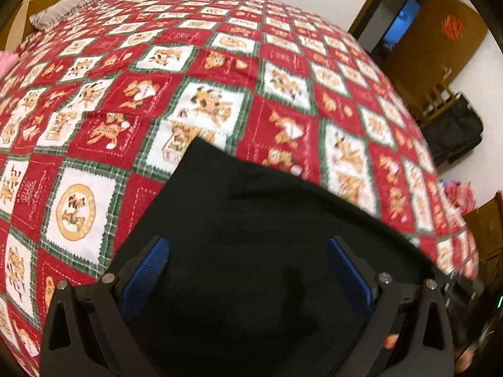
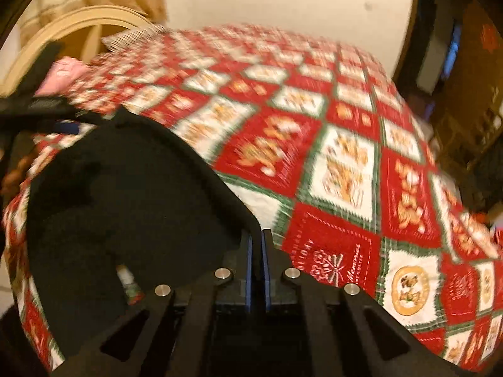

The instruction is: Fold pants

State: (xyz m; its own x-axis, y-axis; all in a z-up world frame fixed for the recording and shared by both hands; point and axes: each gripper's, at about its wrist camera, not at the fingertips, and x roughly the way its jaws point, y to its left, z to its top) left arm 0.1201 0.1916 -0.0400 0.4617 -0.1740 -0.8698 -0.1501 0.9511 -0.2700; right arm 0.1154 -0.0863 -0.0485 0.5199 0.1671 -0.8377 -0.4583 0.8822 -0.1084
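Black pants [image 1: 251,235] lie on near part of red patchwork bedspread [image 1: 220,62]. Left gripper [image 1: 248,270] over them, 2 blue pads wide apart. Right gripper [image 2: 258,257] pinched together on pants' edge.

Bed [image 1: 220,62] being covered edge to edge by patchwork quilt [image 1: 283,119] in red, white and green squares with cartoon dogs. Black pants [image 1: 251,220] being carried directly on quilt at near edge, fabric lying flat with one corner pointing up bed. Same pants [image 2: 125,188] being seen from right wrist as dark rounded mass on quilt [image 2: 330,172]. Pink cloth [image 2: 63,75] and fringed grey pillow [image 1: 63,12] being kept at far end.
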